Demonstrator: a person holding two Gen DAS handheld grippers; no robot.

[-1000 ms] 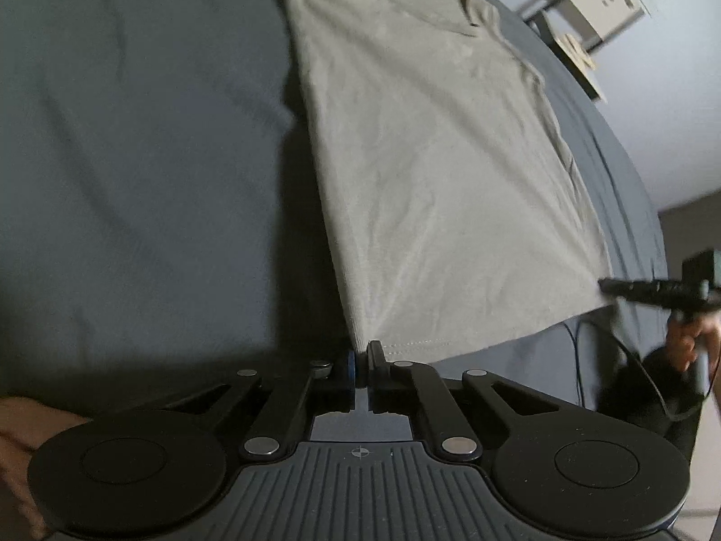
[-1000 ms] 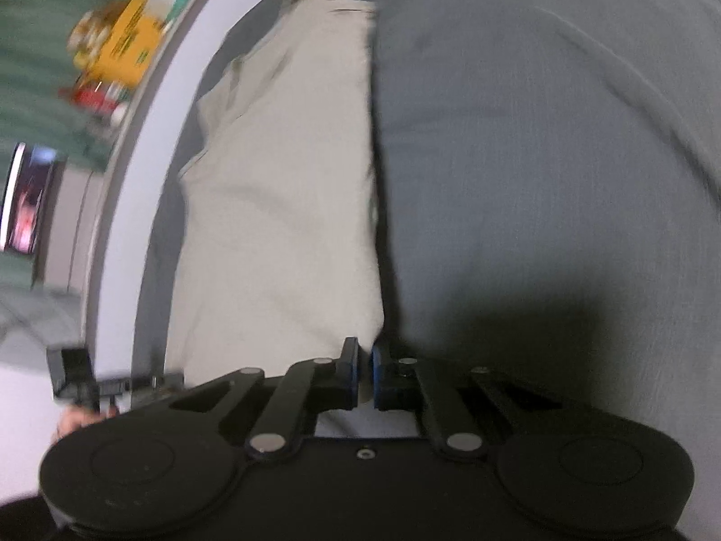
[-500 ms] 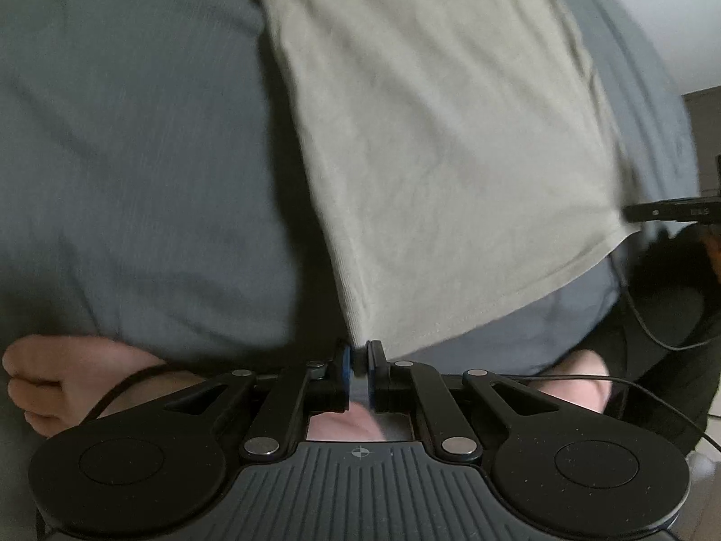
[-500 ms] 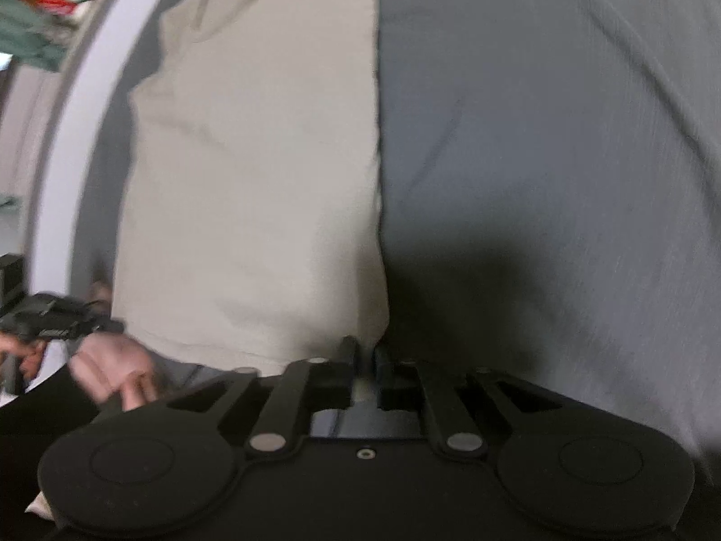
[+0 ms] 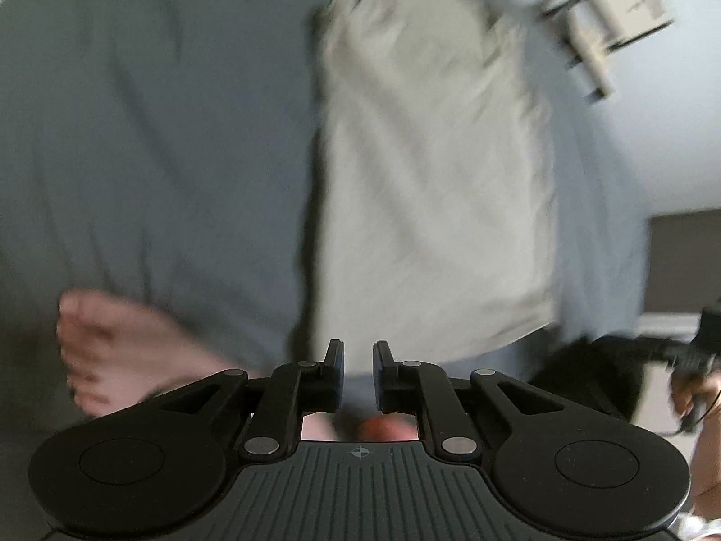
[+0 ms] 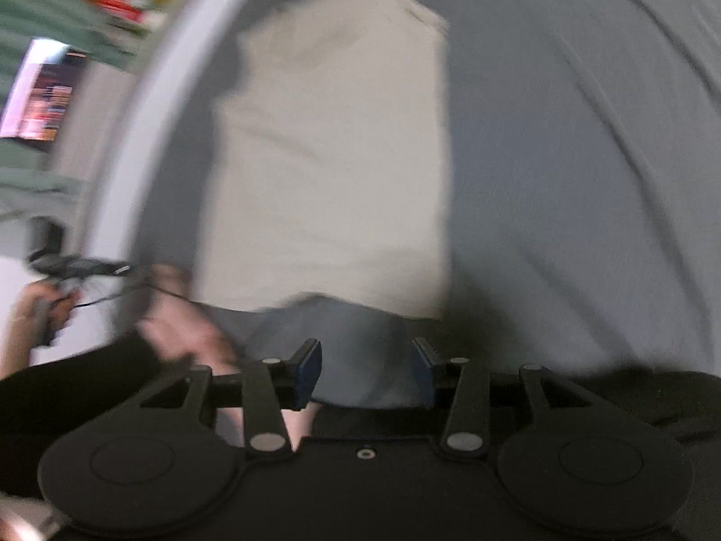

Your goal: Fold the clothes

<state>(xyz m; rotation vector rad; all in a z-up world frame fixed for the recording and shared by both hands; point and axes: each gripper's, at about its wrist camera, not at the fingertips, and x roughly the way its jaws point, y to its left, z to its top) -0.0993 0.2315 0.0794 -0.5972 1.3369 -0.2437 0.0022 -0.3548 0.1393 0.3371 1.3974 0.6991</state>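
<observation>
your beige shirt (image 5: 432,207) lies flat on the grey bed (image 5: 157,144) as a long narrow panel, running toward 12 o'clock from both tongs. it looks light, limp and soft, so it will sag and crease; take it at the two hem corners nearest you. the left tongs (image 5: 358,372) stand slightly parted and hold nothing; the right tongs (image 6: 365,372) gape wide, also bare. a bare foot (image 5: 108,351) at 9 o'clock and a trailing cable (image 6: 135,291) sit near the hem.
</observation>
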